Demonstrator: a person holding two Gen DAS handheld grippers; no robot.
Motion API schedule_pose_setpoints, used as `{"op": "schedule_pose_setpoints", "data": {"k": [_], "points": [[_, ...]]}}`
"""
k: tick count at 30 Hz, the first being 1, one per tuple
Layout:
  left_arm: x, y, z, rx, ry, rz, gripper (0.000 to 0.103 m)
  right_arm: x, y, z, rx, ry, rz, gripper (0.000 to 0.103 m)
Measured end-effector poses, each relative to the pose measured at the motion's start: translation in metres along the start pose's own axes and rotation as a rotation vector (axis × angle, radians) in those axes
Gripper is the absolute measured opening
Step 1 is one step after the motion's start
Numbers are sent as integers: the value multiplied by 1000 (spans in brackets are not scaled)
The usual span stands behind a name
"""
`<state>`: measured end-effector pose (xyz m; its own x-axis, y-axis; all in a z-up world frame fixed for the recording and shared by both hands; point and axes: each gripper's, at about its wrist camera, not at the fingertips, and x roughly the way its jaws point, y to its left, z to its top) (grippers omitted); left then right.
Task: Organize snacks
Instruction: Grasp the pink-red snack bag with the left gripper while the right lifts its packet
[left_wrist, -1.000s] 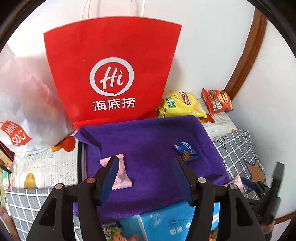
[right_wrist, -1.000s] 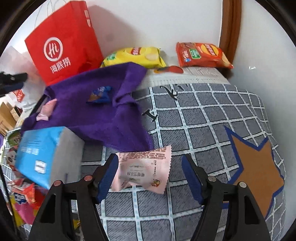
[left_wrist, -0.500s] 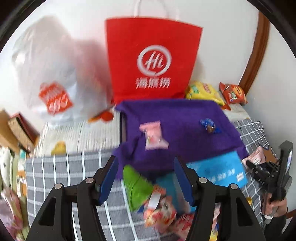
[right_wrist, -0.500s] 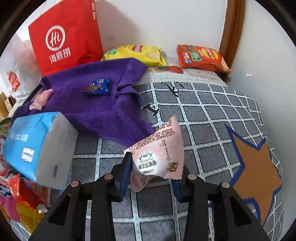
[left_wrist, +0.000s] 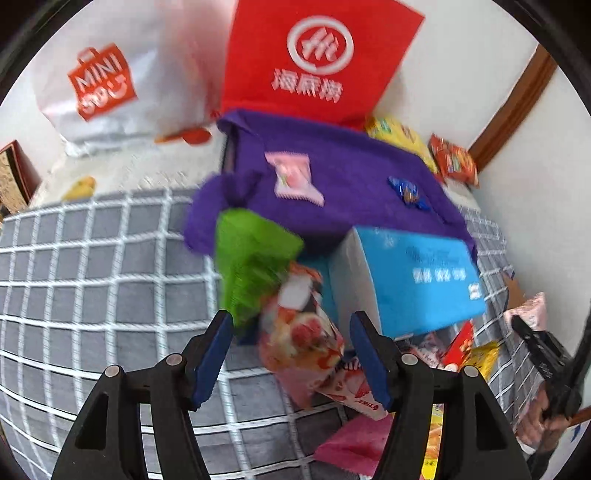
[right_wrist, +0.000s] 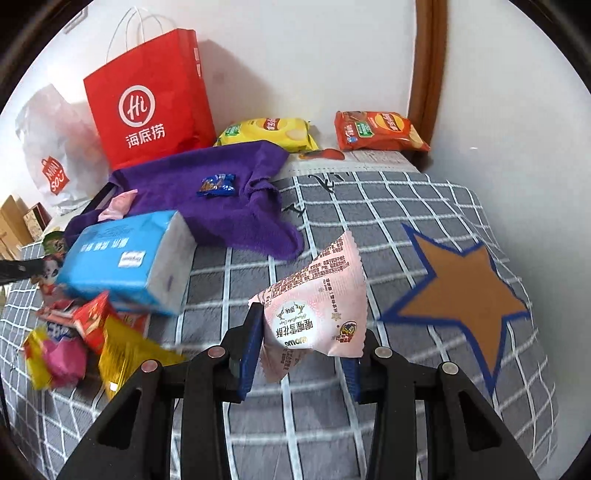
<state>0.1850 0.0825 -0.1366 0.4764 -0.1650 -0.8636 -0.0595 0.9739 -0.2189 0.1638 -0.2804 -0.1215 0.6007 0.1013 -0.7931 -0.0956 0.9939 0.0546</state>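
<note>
My right gripper (right_wrist: 301, 354) is shut on a pale pink snack packet (right_wrist: 317, 310) and holds it above the grey checked cloth (right_wrist: 388, 229). That packet (left_wrist: 528, 310) also shows at the right edge of the left wrist view. My left gripper (left_wrist: 291, 354) hangs over a heap of snack packs, its jaws opening. An orange-and-pink snack pack (left_wrist: 299, 339) lies between the fingers, with a gap at each pad. A green pack (left_wrist: 251, 266) lies just beyond it. A small pink packet (left_wrist: 295, 177) and a blue candy (left_wrist: 408, 192) rest on the purple towel (left_wrist: 351, 173).
A blue tissue pack (right_wrist: 125, 254) lies beside the snack heap (right_wrist: 88, 332). Against the wall stand a red paper bag (right_wrist: 155, 99), a white plastic bag (right_wrist: 51, 155), yellow chips (right_wrist: 269, 133) and orange chips (right_wrist: 376, 131). A star patch (right_wrist: 458, 291) marks the cloth at right.
My right gripper closed on the pale pink packet and lifted it off the cloth. My left gripper swung back from the purple towel and sank over the snack heap.
</note>
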Motion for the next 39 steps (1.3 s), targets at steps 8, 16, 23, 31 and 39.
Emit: {"op": "schedule_pose_setpoints", "data": {"k": [8,16,23,31,39], "points": [[18,-1,-16,-34,27,-18,43,-22,4,-20,-2,15,3,39],[-28,20,-39,-63,-40,-46,41,-38,19,-26,-9,6,41,39],[-59,19,-57,-54,-67,-92,41,-59,39,-32,-32,-19,69,39],[-81,-5,-63,-8,-113,-128,41,-83,54,-38,-74,-59,56,39],[-90,-27,-62,41,-113,-155,41,-91,55,-38,-32,-67,74,39]]}}
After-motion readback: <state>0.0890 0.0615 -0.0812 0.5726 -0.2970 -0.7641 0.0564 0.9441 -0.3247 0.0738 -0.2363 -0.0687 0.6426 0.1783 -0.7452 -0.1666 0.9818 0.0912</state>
